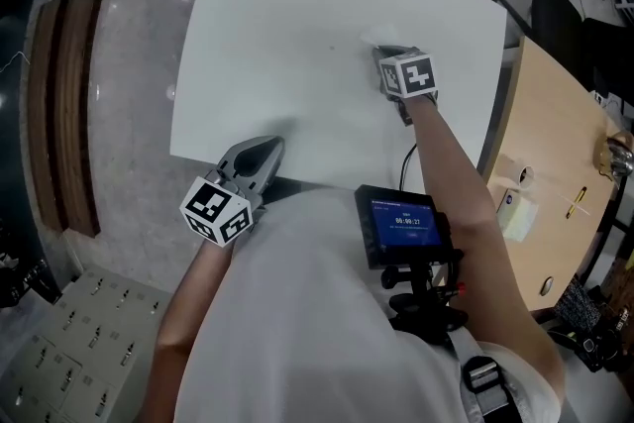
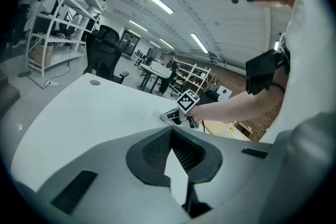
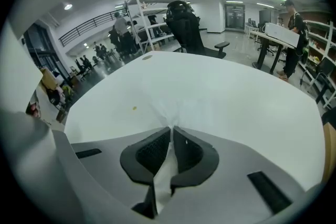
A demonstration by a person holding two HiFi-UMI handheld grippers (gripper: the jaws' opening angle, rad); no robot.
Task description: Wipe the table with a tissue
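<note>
Clamping the tissue (image 3: 176,105), fanned ahead on the table (image 3: 247,97), right claw (image 3: 171,129); left claw (image 2: 170,131) together.

The right grey two-jaw tongs (image 1: 386,52), at the end of an outstretched bare right forearm (image 1: 451,173), tilt steeply downward, jaws pinched on a white paper tissue (image 3: 164,165). The left grey tongs (image 1: 265,149), nearer the body, point gently down, jaws together, empty.

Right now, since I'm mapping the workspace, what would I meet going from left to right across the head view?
Wooden plank → left gripper → right gripper shut on the tissue → wooden desk.
</note>
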